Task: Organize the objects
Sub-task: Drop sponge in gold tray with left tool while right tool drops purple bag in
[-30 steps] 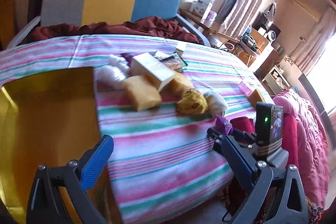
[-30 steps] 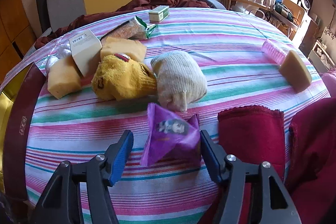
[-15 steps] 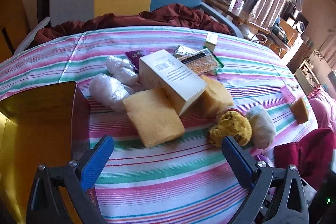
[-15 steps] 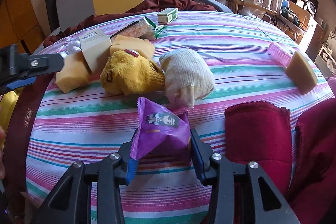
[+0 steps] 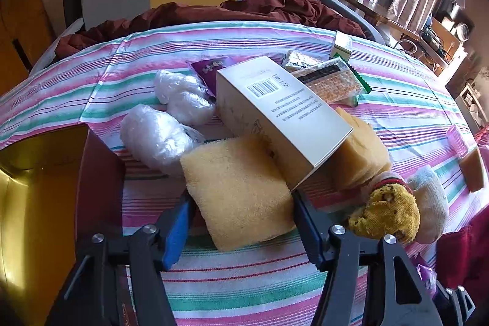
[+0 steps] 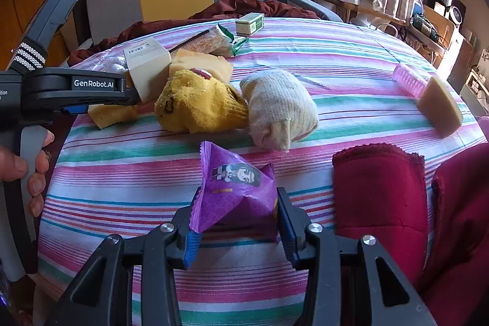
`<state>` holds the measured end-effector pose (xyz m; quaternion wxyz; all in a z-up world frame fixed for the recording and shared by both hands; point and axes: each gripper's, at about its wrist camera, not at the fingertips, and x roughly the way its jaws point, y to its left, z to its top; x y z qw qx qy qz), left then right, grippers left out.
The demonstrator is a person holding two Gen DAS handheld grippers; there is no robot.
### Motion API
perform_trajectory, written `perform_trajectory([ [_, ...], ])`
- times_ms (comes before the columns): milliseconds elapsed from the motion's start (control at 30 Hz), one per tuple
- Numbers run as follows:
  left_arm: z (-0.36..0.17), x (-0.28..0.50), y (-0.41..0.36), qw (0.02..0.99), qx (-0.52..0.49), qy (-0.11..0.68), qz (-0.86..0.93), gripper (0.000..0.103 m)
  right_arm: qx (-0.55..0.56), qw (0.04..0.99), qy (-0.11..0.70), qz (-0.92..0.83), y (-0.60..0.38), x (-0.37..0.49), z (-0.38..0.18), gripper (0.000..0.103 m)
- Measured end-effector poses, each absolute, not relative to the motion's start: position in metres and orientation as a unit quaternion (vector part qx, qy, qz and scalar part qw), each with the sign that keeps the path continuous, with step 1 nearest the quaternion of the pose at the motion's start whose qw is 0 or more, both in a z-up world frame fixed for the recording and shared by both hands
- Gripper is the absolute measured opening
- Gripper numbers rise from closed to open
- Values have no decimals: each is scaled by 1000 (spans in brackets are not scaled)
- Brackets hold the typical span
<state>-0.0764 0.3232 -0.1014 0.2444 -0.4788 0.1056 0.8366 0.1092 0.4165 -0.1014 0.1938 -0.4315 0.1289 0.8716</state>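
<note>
My left gripper (image 5: 241,222) has closed around a yellow sponge (image 5: 238,191) on the striped tablecloth (image 5: 244,280); both fingers touch its sides. A cream carton (image 5: 281,115) leans on the sponge and on a second sponge (image 5: 360,148). My right gripper (image 6: 235,231) is shut on a purple snack packet (image 6: 235,188), held just above the cloth. The left gripper also shows at the left of the right wrist view (image 6: 70,93), a hand on its handle. A yellow sock (image 6: 195,103) and a white sock (image 6: 278,109) lie mid-table.
A gold box (image 5: 33,197) with a dark red rim sits at the table's left edge. Two clear plastic bundles (image 5: 159,133), a cracker pack (image 5: 333,81), a green box (image 6: 250,23), a pink roller (image 6: 411,80), a tan wedge (image 6: 440,106) and a folded red towel (image 6: 379,191) lie around.
My left gripper moved forward to the yellow sponge and closed on it. My right gripper closed on the purple packet and lifted it slightly.
</note>
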Motion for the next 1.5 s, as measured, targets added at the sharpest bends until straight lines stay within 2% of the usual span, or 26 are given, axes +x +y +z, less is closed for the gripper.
perform_trajectory([
  [233,-99,-73,311,274,-467,94,836,54,-429,197,118,874,414,109,-102,43],
  [433,-81,-63,290,299,-465,54,832,53,-422,195,124,877,416,109,-103,43],
  [667,-37,-40,239,325,-416,32,849,53,-418,199,112,879,413,107,-104,43],
  [867,-32,-62,161,259,-417,21,871,53,-420,202,108,878,412,107,-104,43],
  [1100,-67,-103,81,165,-484,5,859,54,-421,191,102,881,400,102,-100,43],
  [1300,-91,-119,48,123,-521,-1,845,54,-418,178,101,885,388,101,-93,43],
  [1500,-96,-129,37,109,-527,-14,842,56,-375,115,113,913,364,101,-63,43],
])
